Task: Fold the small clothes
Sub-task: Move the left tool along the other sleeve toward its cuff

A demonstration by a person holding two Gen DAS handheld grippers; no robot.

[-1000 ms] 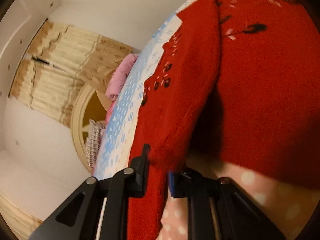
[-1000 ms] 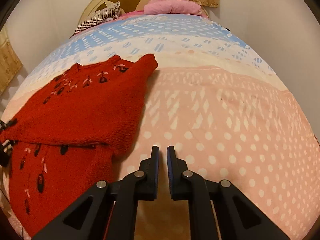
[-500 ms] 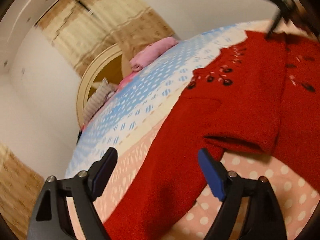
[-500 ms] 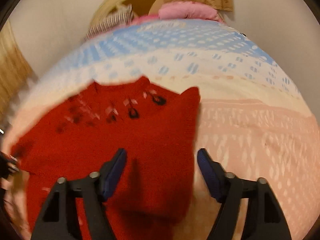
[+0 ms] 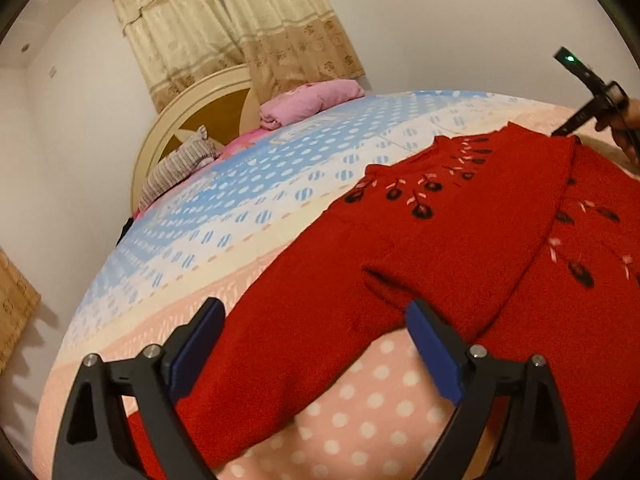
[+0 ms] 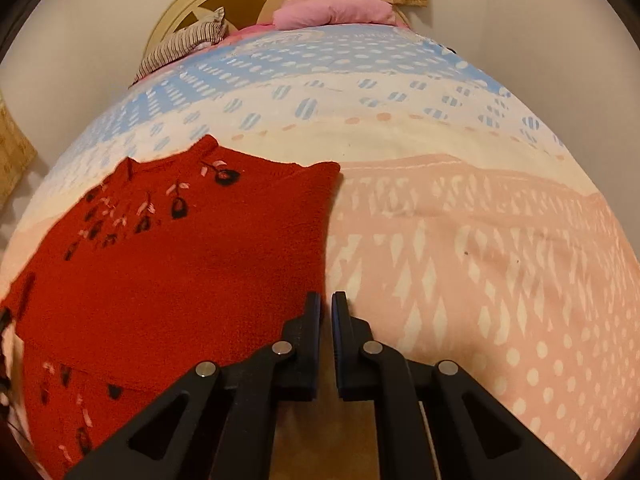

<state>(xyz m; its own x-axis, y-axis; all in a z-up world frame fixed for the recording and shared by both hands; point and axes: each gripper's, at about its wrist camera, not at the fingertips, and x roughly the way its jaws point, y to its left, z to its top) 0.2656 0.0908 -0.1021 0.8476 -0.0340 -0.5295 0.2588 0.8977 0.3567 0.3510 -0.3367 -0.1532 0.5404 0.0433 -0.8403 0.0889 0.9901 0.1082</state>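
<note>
Left gripper (image 5: pixel 312 344) is hanging wide, jaws just opened, over the red sweater (image 5: pixel 460 248), sleeve folded inward; right gripper (image 6: pixel 326 320) has just been closing, empty, beside its edge.

The red knitted sweater (image 5: pixel 460 248) lies flat on the bed in front of me, on the pink part of the cover with white dots. It has small black and pink flower shapes stitched below the neck and more on the front. One sleeve (image 6: pixel 256 248) is folded across the body and covers part of the chest; its straight edge runs from the shoulder down toward me. The other sleeve (image 5: pixel 288 360) lies long and unfolded, stretched out sideways over the cover. The neck points toward the blue part of the cover.
</note>
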